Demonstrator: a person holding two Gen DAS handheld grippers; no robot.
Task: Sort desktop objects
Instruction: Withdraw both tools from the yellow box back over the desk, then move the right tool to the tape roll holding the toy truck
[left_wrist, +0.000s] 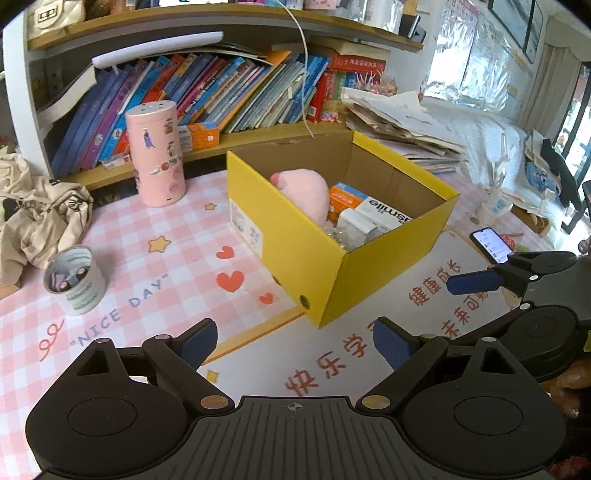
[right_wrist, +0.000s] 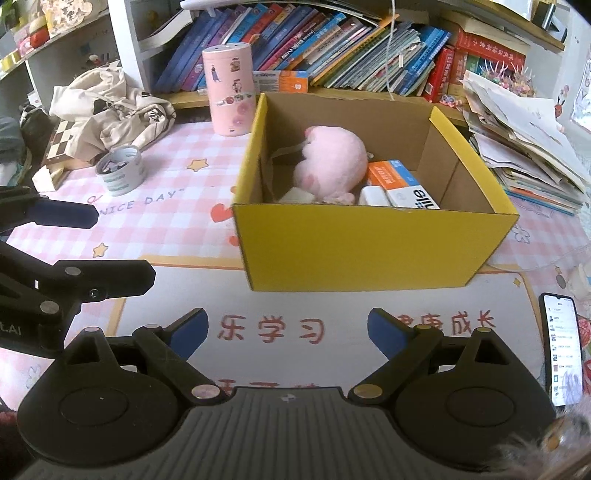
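Note:
A yellow cardboard box (left_wrist: 295, 236) (right_wrist: 369, 247) stands open on the pink checked desk mat. Inside lie a pink plush toy (left_wrist: 306, 194) (right_wrist: 332, 162), an orange box (left_wrist: 343, 195) (right_wrist: 388, 173) and a white "usmile" box (left_wrist: 384, 214) (right_wrist: 413, 195). My left gripper (left_wrist: 295, 343) hovers open in front of the box's near corner, nothing between its fingers. My right gripper (right_wrist: 288, 332) is open over the white mat in front of the box, also holding nothing. The right gripper's fingers (left_wrist: 476, 282) show at the right of the left wrist view.
A pink cylinder with stickers (left_wrist: 155, 155) (right_wrist: 231, 92) stands left of the box. A small tin of clips (left_wrist: 74, 280) (right_wrist: 120, 170), a crumpled beige bag (left_wrist: 40, 218) (right_wrist: 110, 103), a lit phone (left_wrist: 491, 243) (right_wrist: 561, 347), a paper stack (right_wrist: 524, 147) and a bookshelf (left_wrist: 207, 88) surround it.

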